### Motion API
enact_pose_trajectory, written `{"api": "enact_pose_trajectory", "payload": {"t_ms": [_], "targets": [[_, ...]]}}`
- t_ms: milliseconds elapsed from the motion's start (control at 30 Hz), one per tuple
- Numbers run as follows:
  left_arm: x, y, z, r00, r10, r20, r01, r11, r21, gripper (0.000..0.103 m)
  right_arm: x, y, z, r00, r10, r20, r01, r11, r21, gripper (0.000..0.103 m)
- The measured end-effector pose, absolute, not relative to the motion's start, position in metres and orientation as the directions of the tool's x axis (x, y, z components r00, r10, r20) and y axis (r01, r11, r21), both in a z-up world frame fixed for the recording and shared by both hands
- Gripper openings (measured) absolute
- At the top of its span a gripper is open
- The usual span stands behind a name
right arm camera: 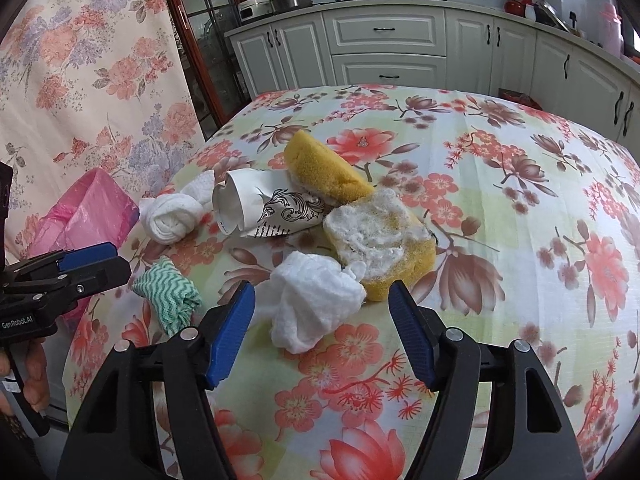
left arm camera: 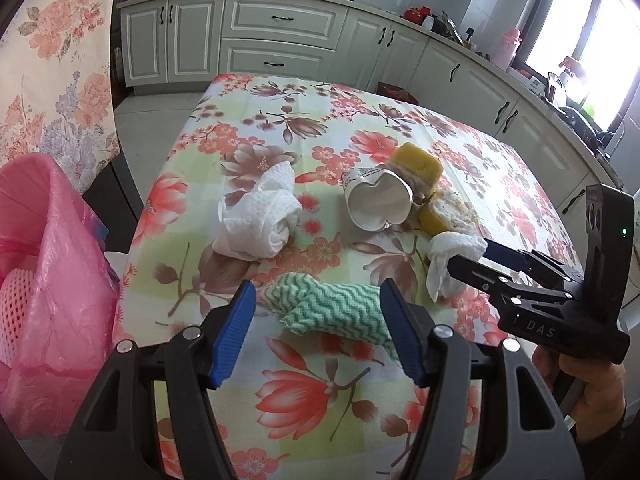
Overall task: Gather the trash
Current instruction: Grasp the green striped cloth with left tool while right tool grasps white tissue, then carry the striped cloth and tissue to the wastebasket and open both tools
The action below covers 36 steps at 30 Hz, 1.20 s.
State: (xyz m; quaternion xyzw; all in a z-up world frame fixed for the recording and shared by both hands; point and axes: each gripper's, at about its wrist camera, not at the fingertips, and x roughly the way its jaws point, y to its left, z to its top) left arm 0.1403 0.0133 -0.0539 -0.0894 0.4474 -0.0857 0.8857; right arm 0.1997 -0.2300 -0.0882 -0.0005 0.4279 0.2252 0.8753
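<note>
Green-striped cloth: soft, light; pinch mid-bundle. Left gripper jaws apart, straddling, not pressing. Right gripper likewise around tissue wad.

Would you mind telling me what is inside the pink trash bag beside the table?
Inside the pink trash bag, only a piece of white foam netting shows through the plastic; anything deeper is hidden by the bag's folds.

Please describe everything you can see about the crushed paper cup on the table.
The crushed paper cup is white with a black ornamental print and lines of lettering on its outside. It lies on its side on the floral tablecloth, its dented mouth facing the left wrist camera, plain white inside. Its wall is creased. A yellow sponge leans against its base, and a second, foam-covered sponge appears to touch it. Neither gripper touches it.
</note>
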Motion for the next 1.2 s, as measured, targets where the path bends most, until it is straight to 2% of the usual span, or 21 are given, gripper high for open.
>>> {"api": "enact_pose_trajectory", "payload": {"t_ms": [100, 167, 367, 533, 567, 633, 733, 1200], "targets": [[0.144, 0.008, -0.061, 0.568, -0.245, -0.786, 0.081, 0.967, -0.244, 0.06, 0.201, -0.226, -0.091, 0.525, 0.391, -0.756, -0.396, 0.898, 0.19, 0.061], [0.148, 0.006, -0.065, 0.558, -0.25, -0.791, 0.085, 0.966, -0.246, 0.056, 0.201, -0.224, -0.093, 0.521, 0.387, -0.761, -0.395, 0.899, 0.186, 0.052], [0.154, -0.004, -0.076, 0.53, -0.253, -0.809, 0.1, 0.966, -0.237, 0.051, 0.201, -0.222, -0.095, 0.505, 0.39, -0.77, -0.41, 0.893, 0.184, 0.037], [0.157, -0.011, -0.084, 0.502, -0.254, -0.827, 0.122, 0.967, -0.223, 0.051, 0.2, -0.222, -0.096, 0.499, 0.399, -0.77, -0.421, 0.888, 0.187, 0.031], [0.158, -0.013, -0.087, 0.491, -0.265, -0.83, 0.132, 0.964, -0.23, 0.047, 0.199, -0.222, -0.097, 0.499, 0.399, -0.769, -0.421, 0.888, 0.187, 0.029], [0.156, -0.017, -0.087, 0.486, -0.287, -0.826, 0.146, 0.958, -0.247, 0.035, 0.198, -0.223, -0.096, 0.501, 0.401, -0.767, -0.421, 0.887, 0.189, 0.028], [0.153, -0.025, -0.084, 0.496, -0.266, -0.827, 0.163, 0.963, -0.212, 0.031, 0.195, -0.226, -0.093, 0.509, 0.406, -0.76, -0.423, 0.886, 0.19, 0.027], [0.13, -0.003, -0.035, 0.596, -0.237, -0.767, 0.136, 0.971, -0.194, 0.029, 0.179, -0.236, -0.059, 0.57, 0.421, -0.705, -0.42, 0.887, 0.191, 0.027]]}}
